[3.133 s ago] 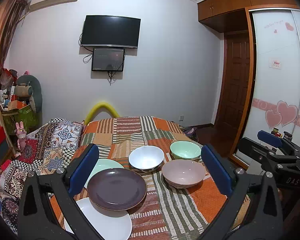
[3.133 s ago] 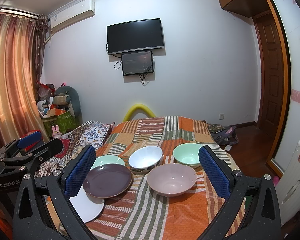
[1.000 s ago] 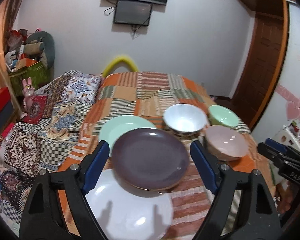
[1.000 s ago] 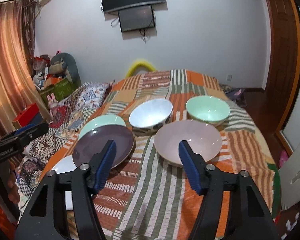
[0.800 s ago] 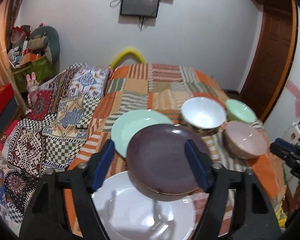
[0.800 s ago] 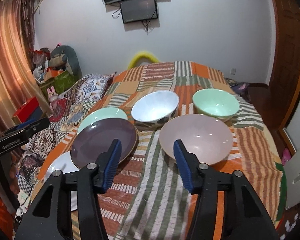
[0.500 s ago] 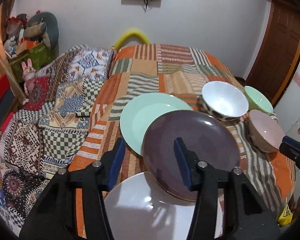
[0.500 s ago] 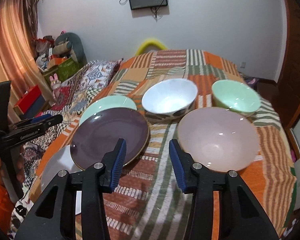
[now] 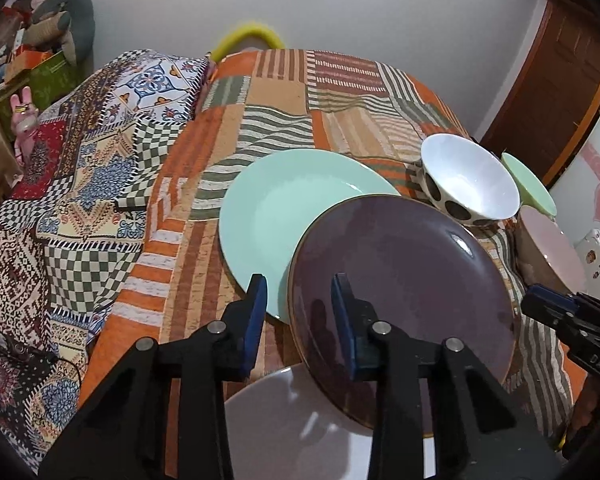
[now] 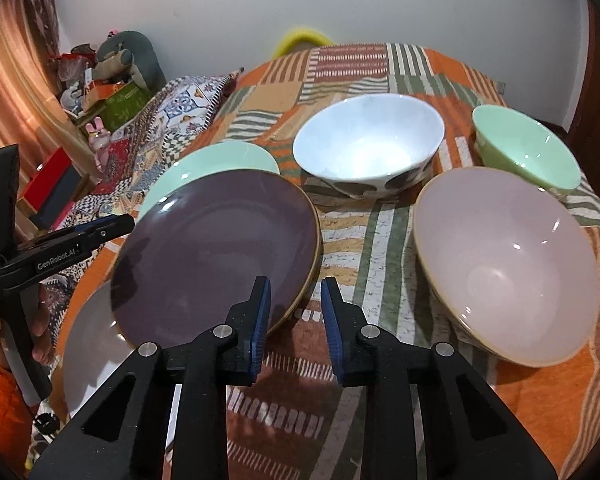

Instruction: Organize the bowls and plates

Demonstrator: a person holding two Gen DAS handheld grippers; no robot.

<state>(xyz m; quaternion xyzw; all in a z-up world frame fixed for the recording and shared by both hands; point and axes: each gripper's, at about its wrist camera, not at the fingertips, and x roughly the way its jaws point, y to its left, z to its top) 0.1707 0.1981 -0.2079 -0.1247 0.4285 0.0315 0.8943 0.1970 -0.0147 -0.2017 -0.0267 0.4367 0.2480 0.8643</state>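
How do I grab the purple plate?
Pinch the purple plate by its thin near-left rim, coming from the left gripper's side. That edge sits propped on the white plate, so a finger probably slips under.

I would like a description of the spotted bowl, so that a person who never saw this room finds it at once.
Look at the bed with the orange patchwork blanket, where three bowls stand toward its right side. The spotted bowl is the farthest back of them, behind the pink bowl and left of the green bowl. Only it is white inside with big dark spots outside.
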